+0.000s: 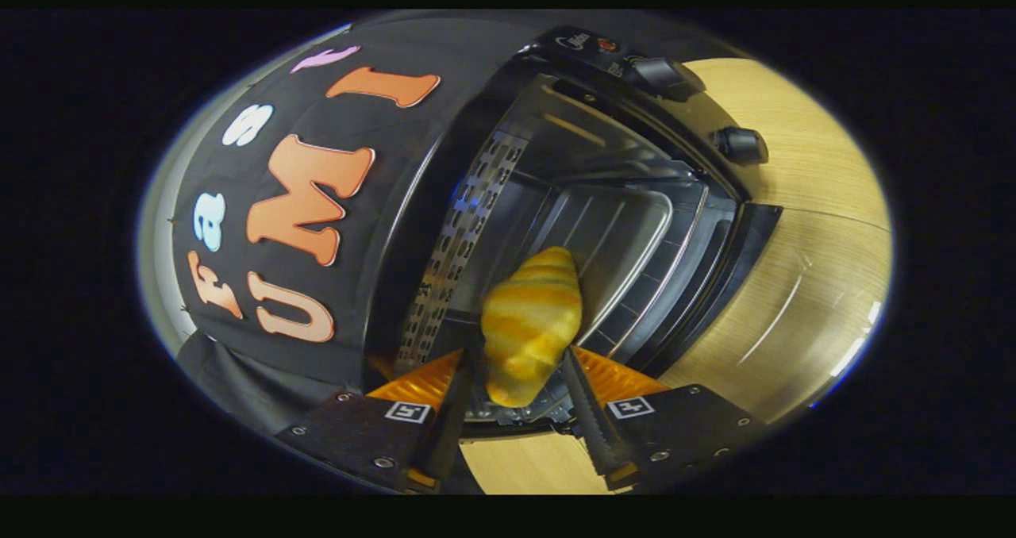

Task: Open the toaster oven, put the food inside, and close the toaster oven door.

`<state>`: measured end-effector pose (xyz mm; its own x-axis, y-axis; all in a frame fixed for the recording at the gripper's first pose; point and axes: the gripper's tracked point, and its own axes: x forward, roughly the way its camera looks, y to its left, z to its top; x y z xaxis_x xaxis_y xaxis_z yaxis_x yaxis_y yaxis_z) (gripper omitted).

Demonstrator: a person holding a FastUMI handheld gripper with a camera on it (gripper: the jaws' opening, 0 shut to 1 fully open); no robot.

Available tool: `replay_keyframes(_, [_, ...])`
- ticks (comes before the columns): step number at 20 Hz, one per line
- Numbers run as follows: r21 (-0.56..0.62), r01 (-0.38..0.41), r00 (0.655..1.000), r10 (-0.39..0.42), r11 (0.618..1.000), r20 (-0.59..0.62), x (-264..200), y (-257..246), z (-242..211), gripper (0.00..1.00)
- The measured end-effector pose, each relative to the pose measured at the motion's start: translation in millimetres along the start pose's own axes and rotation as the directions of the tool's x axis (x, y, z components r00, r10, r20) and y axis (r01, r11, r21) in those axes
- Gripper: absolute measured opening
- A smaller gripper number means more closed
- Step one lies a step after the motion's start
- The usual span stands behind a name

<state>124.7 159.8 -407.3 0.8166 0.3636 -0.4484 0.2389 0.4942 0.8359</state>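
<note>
Jaws pinching croissant [530,328] before open toaster oven [603,165]; advance level over tray [627,236], release gently, clear of door.

Metal, gloss and wood grain

Toaster oven [603,165]: glossy dark casing, perforated metal side wall, shiny metal tray [611,236]. Croissant [530,324] looks smooth, glazed. Bench [802,284]: pale wood grain, slight sheen.

Gripper [520,363] tilted, both fingers [452,411] clamped on croissant [530,324]
</note>
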Motion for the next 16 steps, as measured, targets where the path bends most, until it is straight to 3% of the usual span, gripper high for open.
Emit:
replay_keyframes(4, [0.012,0.002,1.000,-0.002,1.000,0.009,-9,-2,1,0.71])
replay_keyframes(9, [0.064,-0.053,0.999,0.053,0.997,0.004,-50,0,-7,0.92])
replay_keyframes(16, [-0.125,-0.015,1.000,0.012,0.992,-0.025,-121,-16,-12,0.96])
